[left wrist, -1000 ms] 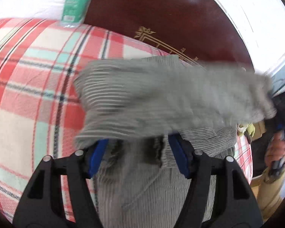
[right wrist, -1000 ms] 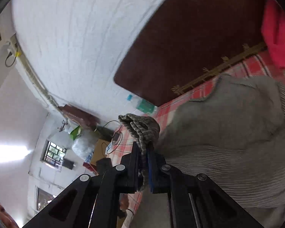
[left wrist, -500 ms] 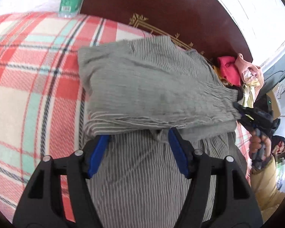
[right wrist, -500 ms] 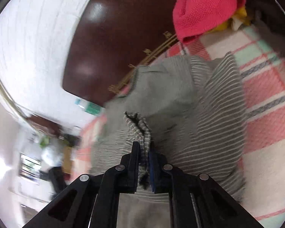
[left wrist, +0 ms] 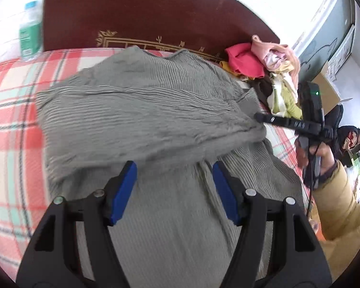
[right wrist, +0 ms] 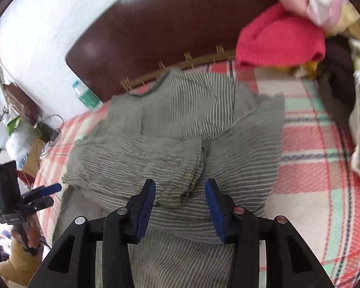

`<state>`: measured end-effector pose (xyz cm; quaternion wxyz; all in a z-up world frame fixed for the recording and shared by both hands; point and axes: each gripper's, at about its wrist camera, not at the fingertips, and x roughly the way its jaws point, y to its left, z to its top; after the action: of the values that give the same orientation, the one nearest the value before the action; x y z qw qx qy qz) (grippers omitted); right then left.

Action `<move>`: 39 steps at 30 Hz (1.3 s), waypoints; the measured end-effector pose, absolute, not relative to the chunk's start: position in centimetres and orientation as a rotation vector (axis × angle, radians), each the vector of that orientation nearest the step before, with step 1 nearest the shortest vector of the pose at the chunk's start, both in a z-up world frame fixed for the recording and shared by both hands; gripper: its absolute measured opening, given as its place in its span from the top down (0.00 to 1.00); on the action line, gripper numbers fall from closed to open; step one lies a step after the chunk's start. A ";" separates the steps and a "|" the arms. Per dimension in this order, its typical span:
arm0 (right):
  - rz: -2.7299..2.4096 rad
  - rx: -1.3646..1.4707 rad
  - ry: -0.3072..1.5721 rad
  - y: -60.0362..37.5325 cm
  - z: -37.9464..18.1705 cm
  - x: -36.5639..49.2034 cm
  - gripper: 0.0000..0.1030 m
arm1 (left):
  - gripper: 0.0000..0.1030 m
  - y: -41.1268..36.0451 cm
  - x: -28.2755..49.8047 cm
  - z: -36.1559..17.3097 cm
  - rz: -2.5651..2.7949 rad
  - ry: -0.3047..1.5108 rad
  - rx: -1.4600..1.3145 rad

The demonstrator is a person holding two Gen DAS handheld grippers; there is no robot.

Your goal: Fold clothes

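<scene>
left gripper: gaping wide, holding nothing
right gripper: spread wide, gripping nothing
striped garment: lying folded, frame centre, on plaid blanket

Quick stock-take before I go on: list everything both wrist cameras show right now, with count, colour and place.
Grey striped knit garment: one, grey with thin pale stripes, partly folded on the bed.
Plaid bedsheet: one, red, white and mint, under the garment.
Dark brown wooden headboard: one, gold trim, behind the bed.
Pile of unfolded clothes: one heap, red, pink, yellow and brown, by the headboard.
Plastic bottle with green label: one, beside the headboard.
Cardboard box: one, brown, beyond the pile.
Left gripper: black, blue pads, jaws open over the garment.
Right gripper: same, jaws open at the folded edge.
</scene>
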<state>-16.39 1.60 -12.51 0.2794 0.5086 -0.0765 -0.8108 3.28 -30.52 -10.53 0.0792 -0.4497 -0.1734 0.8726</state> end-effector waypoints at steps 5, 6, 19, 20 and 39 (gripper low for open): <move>-2.150 1.407 -0.169 1.0 -13.8 -16.5 0.57 | 0.35 -30.5 0.0 -14.1 2.578 -0.577 -1.494; -2.141 1.388 -0.200 1.4 -13.3 -16.3 0.57 | 0.35 -30.6 0.0 -14.5 2.573 -0.594 -1.505; -2.048 1.207 -0.360 13.0 -9.0 -3.8 0.31 | 0.35 -22.5 10.3 -8.9 2.606 -0.345 -1.330; -2.050 1.239 -0.339 13.3 -9.7 -2.5 0.31 | 0.35 -22.5 11.4 -9.3 2.610 -0.347 -1.349; -1.862 1.297 -0.354 11.6 -16.5 7.3 0.58 | 0.33 -32.9 28.4 -15.5 2.895 -0.876 -1.596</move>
<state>7.26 11.58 -16.50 0.4098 0.5152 -0.1404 -0.7395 28.43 -32.90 -15.48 -0.1387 -0.4620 -0.2536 0.8384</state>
